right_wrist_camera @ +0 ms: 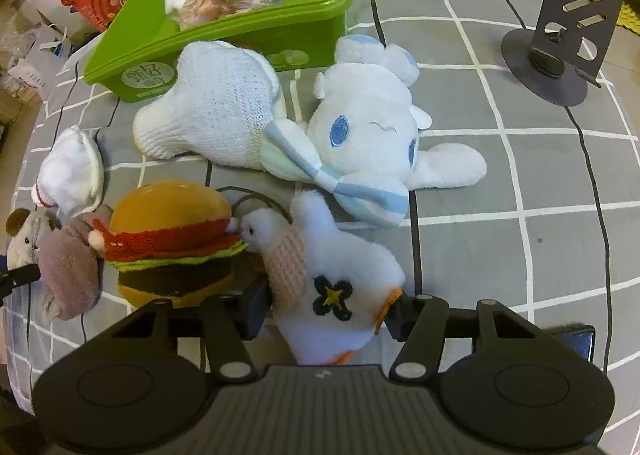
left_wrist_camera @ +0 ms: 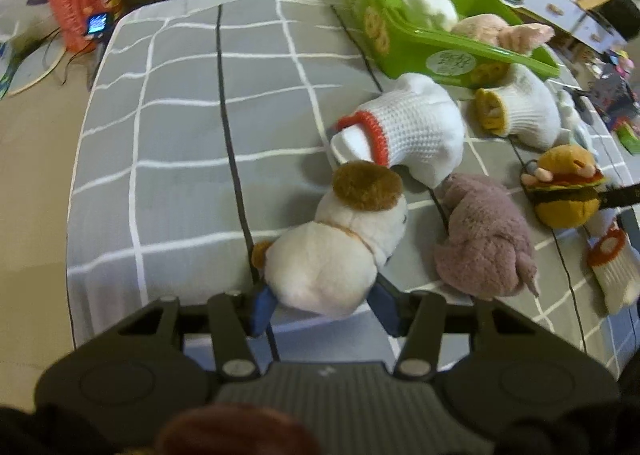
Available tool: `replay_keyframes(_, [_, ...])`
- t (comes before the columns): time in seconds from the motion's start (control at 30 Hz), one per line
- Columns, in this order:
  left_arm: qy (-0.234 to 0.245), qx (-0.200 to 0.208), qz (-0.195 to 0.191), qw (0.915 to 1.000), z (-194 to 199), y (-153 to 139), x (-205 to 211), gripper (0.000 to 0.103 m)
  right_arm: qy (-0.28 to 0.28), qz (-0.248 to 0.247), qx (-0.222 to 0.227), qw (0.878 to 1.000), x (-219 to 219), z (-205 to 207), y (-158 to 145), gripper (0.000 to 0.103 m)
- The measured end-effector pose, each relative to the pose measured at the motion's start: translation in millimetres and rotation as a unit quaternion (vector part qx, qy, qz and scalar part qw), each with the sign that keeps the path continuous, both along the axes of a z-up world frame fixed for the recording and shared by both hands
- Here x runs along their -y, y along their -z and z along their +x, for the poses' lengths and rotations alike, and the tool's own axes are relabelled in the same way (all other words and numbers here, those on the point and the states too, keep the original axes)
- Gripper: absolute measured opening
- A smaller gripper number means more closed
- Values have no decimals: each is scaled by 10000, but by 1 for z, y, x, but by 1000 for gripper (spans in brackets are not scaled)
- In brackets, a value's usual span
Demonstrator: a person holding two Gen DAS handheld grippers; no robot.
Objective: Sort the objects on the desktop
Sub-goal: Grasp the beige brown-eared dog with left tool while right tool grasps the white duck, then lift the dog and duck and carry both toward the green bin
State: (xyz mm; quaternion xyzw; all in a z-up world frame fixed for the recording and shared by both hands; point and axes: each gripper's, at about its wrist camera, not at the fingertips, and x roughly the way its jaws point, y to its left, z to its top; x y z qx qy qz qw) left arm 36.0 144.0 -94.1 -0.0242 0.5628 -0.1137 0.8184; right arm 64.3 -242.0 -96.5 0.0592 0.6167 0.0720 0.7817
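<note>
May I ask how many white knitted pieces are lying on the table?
2: the red-cuffed piece just beyond the plush dog, and the yellow-cuffed piece against the green bin. Others may be hidden.

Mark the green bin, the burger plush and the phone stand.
green bin (right_wrist_camera: 240,37), right wrist view, on its front wall.
burger plush (right_wrist_camera: 168,207), right wrist view, on the top bun.
phone stand (right_wrist_camera: 576,15), right wrist view, on the upright back plate.
</note>
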Motion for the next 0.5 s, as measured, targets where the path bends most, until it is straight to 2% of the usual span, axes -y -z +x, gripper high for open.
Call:
replay_keyframes(0.2, [266, 280, -421, 9984, 4, -5, -13, 48, 25, -99, 53, 9999, 0, 3, -8, 56])
replay_keyframes(0.5, [328, 343, -1192, 9917, 12, 2, -30, 48, 267, 58, -19, 9996, 3, 15, -18, 56])
